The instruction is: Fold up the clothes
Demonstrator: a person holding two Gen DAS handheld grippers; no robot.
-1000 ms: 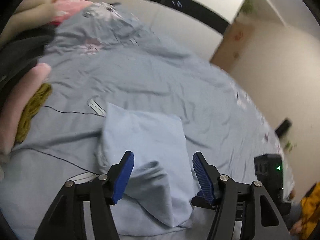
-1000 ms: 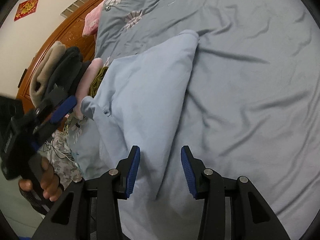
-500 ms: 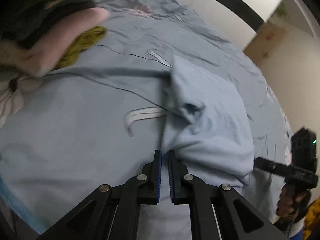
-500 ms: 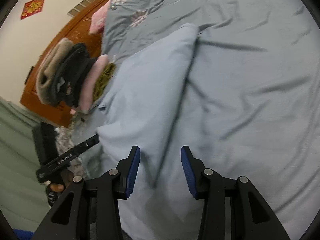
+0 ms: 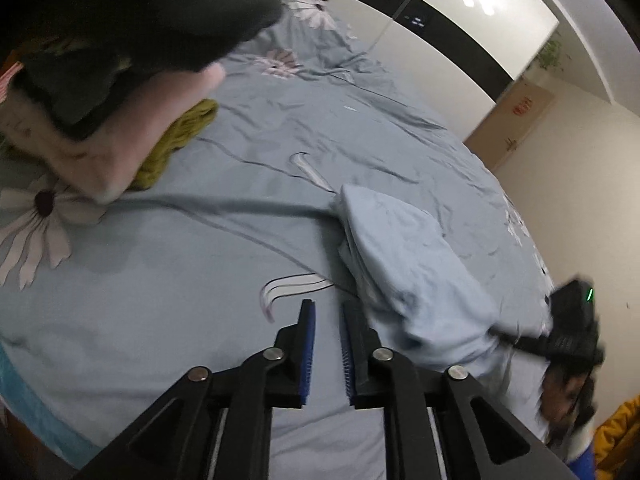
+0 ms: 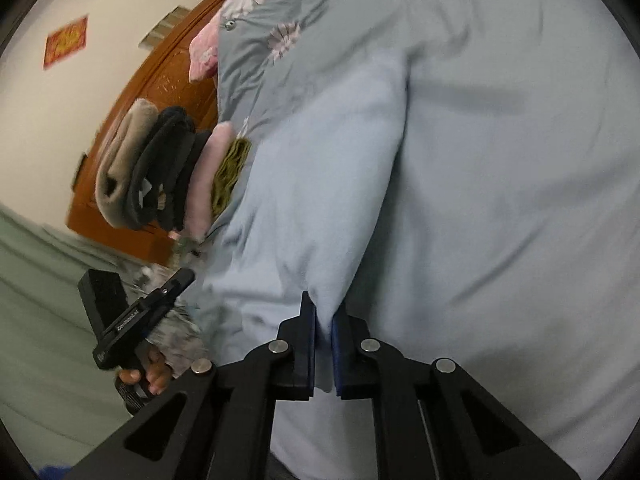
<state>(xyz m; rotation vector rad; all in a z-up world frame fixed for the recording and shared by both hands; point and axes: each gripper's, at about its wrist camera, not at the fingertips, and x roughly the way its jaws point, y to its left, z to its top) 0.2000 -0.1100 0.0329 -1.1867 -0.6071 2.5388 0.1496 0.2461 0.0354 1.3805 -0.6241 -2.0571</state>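
Observation:
A folded light blue garment (image 5: 404, 268) lies on the blue-grey flowered bedsheet (image 5: 160, 280). Just left of its near corner my left gripper (image 5: 327, 307) hovers over bare sheet. Its jaws are opening, with a narrow gap and nothing between them. The right wrist view shows my right gripper (image 6: 323, 309) shut on the near edge of the garment (image 6: 320, 200), a fold of cloth pinched between the blue pads. The right gripper (image 5: 500, 336) also shows in the left wrist view, at the garment's far right end.
A stack of folded clothes (image 6: 168, 172), beige, black, pink and olive, sits by the wooden headboard (image 6: 160, 80) and looms at the upper left of the left wrist view (image 5: 120, 80). A hand (image 6: 150, 374) holds the left gripper. Open sheet (image 6: 500, 200) spreads right of the garment.
My right gripper's jaws closed onto the garment's near edge. My left gripper left the garment, slid off to its left, shut, and now stands slightly apart.

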